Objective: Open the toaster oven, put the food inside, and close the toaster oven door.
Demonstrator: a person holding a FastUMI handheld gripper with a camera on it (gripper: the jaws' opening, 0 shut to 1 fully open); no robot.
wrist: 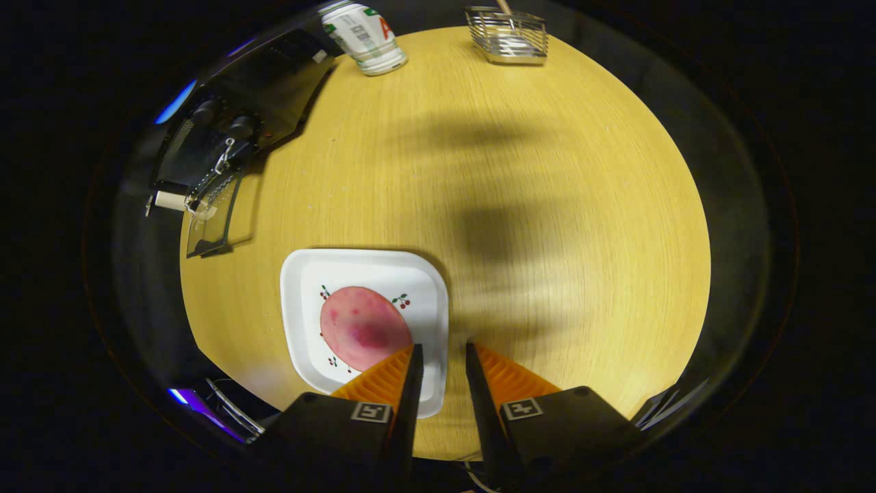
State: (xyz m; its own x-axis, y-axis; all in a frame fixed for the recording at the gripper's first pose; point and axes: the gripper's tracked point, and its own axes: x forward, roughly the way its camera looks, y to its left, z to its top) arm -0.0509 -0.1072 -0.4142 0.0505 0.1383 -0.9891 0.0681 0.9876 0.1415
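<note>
Wooden table (547,205) bears plate (363,274) with food (363,327), can (366,38), rack (510,38); hand-held gripper (443,350) released, empty.

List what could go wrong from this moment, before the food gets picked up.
1. The gripper sits above the plate's right edge with nothing between its narrowly parted fingers; the pink food slice lies off to one side, so closing here may catch the rim.
2. The slice looks flat, so it may slip.
3. The toaster oven stands far across the table, door apparently open, so the carry is long.
</note>
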